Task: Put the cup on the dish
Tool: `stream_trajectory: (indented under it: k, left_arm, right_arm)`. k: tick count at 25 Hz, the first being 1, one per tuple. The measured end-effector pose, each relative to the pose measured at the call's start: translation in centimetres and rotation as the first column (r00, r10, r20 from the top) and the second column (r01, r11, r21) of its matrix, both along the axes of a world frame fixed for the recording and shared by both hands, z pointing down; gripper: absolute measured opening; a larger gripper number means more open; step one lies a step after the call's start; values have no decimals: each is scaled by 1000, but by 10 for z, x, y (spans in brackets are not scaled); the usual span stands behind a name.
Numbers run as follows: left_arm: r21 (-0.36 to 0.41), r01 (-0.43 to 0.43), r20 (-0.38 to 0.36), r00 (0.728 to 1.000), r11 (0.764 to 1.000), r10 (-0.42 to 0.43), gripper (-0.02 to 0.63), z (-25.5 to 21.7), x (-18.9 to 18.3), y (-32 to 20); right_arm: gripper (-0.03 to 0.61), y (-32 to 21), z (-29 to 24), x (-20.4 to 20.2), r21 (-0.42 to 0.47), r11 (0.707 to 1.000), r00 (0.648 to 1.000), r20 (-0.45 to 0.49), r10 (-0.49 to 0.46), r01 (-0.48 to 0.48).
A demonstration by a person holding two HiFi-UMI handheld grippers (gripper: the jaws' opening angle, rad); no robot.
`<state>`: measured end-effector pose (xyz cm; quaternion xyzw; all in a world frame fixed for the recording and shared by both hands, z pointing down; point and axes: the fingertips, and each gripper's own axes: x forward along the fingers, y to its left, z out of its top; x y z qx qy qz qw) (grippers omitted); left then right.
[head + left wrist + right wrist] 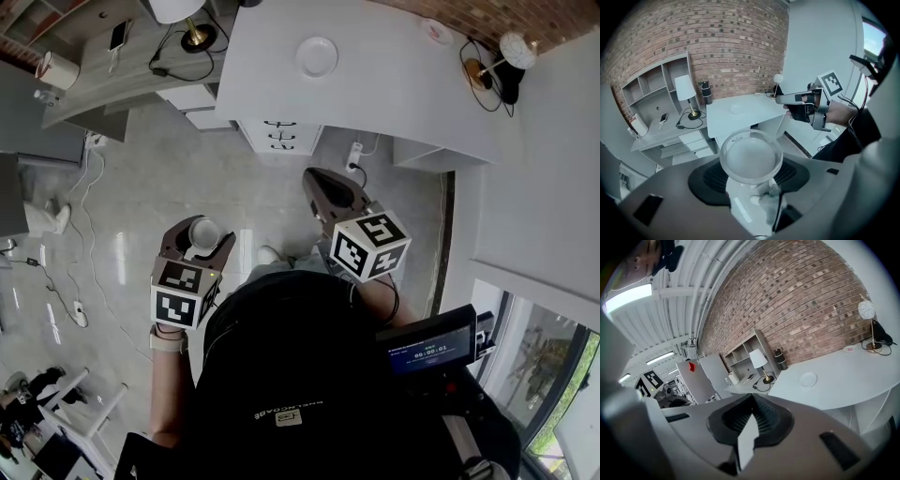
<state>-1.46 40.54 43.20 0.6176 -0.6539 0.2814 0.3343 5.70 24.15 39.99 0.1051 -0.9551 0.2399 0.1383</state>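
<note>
A small clear cup (751, 157) sits upright between the jaws of my left gripper (751, 174), which is shut on it. In the head view the cup (203, 232) and left gripper (201, 236) hang over the floor, well short of the table. A round white dish (317, 56) lies on the white table (375, 94); the dish (737, 109) also shows far ahead in the left gripper view and again in the right gripper view (808, 378). My right gripper (328, 186) is shut with nothing in it, its pads (761, 420) pressed together.
A grey desk (122, 80) with a lamp (192, 33) and cables stands left of the table. White drawers (279, 136) sit under the table. A second lamp (511, 52) and a small plate (436, 31) are at the table's right end. Tiled floor (187, 178) lies between.
</note>
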Motion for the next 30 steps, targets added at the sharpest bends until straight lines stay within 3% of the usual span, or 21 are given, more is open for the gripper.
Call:
stream_trajectory:
  k: [20,30]
  left_arm:
    - [37,-13,-4,1000,999,13,264,16,-28,54]
    - [26,0,-16,1000,1000,0,264,27,-34,51]
  right_arm:
    - [5,59,7,-15,33,998,997,-54,53,-51]
    - [5,50,18,-20,6,998,996,-59,61,-60]
